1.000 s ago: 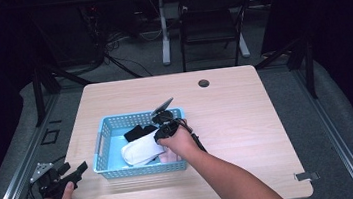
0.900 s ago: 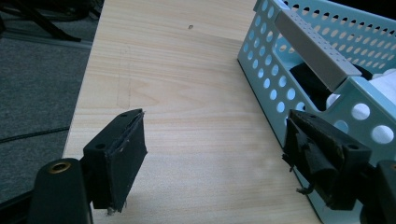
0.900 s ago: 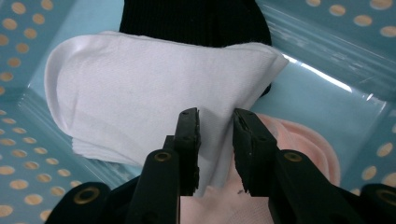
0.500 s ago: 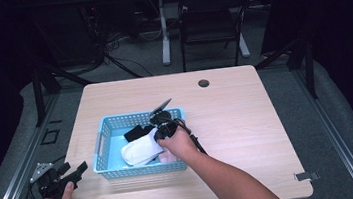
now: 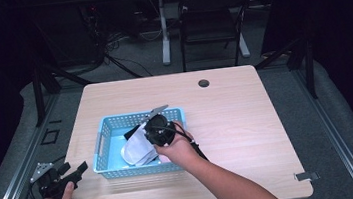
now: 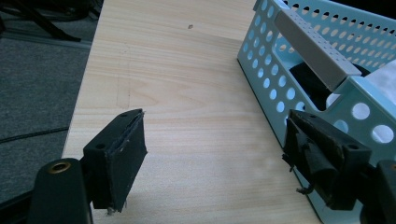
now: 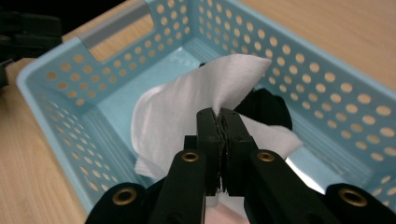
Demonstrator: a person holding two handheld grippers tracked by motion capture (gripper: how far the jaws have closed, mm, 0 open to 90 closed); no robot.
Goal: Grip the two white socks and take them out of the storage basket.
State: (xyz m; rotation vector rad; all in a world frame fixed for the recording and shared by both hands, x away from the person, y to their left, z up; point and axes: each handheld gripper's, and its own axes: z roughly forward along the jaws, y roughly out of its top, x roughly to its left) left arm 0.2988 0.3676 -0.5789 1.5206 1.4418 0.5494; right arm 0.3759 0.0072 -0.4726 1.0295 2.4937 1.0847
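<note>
A light blue perforated basket (image 5: pixel 99 141) sits on the wooden table (image 5: pixel 247 121). In it lie a white cloth (image 5: pixel 135 150) and a black item (image 5: pixel 130 133). My right gripper (image 5: pixel 144 132) reaches into the basket from the right. Its jaws have just been closing and are shut on a fold of the white cloth (image 7: pixel 187 102), seen at the right gripper (image 7: pixel 221 114), which lifts it off the black item (image 7: pixel 268 109). My left gripper (image 5: pixel 74 170) rests at the table's front left corner, open with nothing between its jaws (image 6: pixel 215 135), beside the basket's wall (image 6: pixel 271 60).
A round cable hole (image 5: pixel 204 83) lies near the table's far edge. A dark chair (image 5: pixel 209 25) and a desk leg (image 5: pixel 163 35) stand beyond the table. The table's right half (image 5: pixel 269 134) is bare wood.
The right gripper's jaws have closed on the white cloth and the hand has risen a little, pulling the cloth's edge up. The left hand has stayed put.
</note>
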